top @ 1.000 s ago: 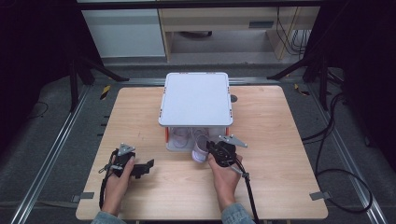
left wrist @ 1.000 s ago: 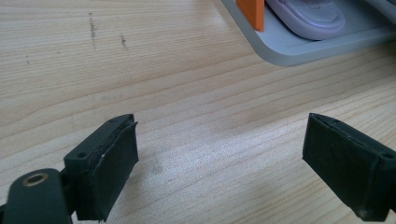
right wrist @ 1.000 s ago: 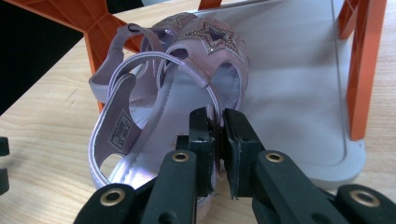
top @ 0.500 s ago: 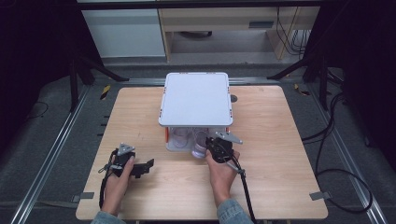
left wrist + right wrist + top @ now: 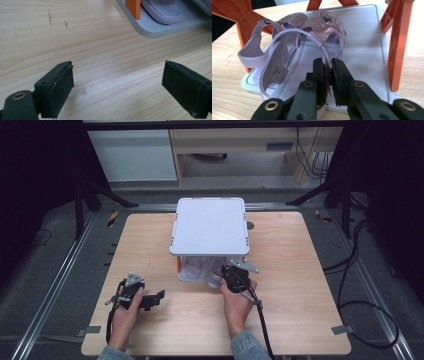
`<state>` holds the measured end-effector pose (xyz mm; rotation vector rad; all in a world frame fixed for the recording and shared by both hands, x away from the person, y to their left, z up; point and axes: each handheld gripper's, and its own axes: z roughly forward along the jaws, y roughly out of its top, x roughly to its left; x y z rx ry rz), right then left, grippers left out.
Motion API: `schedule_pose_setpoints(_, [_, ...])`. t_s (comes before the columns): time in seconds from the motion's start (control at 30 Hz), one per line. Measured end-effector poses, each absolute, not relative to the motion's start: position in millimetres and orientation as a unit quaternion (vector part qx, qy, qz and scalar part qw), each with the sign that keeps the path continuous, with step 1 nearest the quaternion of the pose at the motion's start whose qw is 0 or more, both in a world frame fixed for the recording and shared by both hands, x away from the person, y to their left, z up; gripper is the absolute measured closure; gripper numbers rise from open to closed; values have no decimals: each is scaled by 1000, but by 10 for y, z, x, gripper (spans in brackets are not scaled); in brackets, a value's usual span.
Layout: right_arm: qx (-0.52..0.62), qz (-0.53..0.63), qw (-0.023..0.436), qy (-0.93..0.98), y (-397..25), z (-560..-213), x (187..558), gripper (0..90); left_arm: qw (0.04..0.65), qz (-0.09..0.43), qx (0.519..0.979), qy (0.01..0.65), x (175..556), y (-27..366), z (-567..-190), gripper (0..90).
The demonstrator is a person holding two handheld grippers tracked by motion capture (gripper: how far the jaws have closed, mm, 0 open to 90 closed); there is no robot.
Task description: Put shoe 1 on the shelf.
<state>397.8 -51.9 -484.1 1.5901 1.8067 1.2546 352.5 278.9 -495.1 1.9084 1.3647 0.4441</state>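
Since a second ago the right gripper (image 5: 229,271) has slid left along the rack's near edge; it now sits at the mouth of the lower shelf. Left gripper (image 5: 154,298) unchanged, parked on the table (image 5: 300,270) at near left.

Right gripper (image 5: 328,72): jaws nearly together, pinching the heel strap of the right-hand sandal (image 5: 319,45). Strap edge shows between the pads.

Left gripper (image 5: 117,82): jaws wide apart, bare wood between them, holding nothing.

Sandals: lilac pair, side by side on the grey bottom tray (image 5: 362,50) of the rack (image 5: 210,225), between the orange legs (image 5: 398,42). The left-hand sandal (image 5: 274,50) touches or nearly touches its mate; can't tell which.

Orientation: long axes run front to back on the table. Toes, with glittery star patches, point away from the person, deeper under the rack. Heels and looped straps face the near edge, toward the right gripper. In the high view the pair shows as pale shapes (image 5: 200,267) under the white top.
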Motion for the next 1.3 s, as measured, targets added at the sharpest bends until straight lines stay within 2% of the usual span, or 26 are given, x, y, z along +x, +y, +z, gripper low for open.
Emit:
schedule_pose_setpoints(0.2, [569, 451, 215, 653, -474, -4879, 3979, 787, 369, 174, 743, 531, 3525, 2794, -4949, 95])
schedule_pose_setpoints(0.57, [544, 483, 193, 659, -427, -4785, 3944, 583, 373, 180, 745, 523, 3516, 2765, -4892, 108])
schedule_pose_setpoints(0.67, [533, 489, 196, 663, -452, -4711, 3924, 579, 378, 181, 744, 521, 3517, 2747, -4835, 110])
schedule_pose_setpoints(0.93, [497, 512, 183, 677, -580, -4500, 3793, 755, 404, 192, 753, 483, 3616, 2672, -4259, 141])
schedule_pose_setpoints(0.97, [497, 512, 183, 677, -580, -4500, 3793, 755, 403, 196, 754, 480, 3640, 2677, -4171, 141])
schedule_pose_setpoints(1.0, [487, 517, 176, 682, -596, -4481, 3755, 793, 403, 200, 758, 472, 3694, 2691, -3999, 150])
schedule_pose_setpoints(1.17, [463, 522, 159, 698, -579, -4477, 3698, 840, 415, 194, 771, 442, 3836, 2675, -3639, 162])
schedule_pose_setpoints(1.3, [451, 526, 152, 705, -573, -4469, 3655, 865, 417, 202, 775, 430, 3923, 2599, -3438, 226])
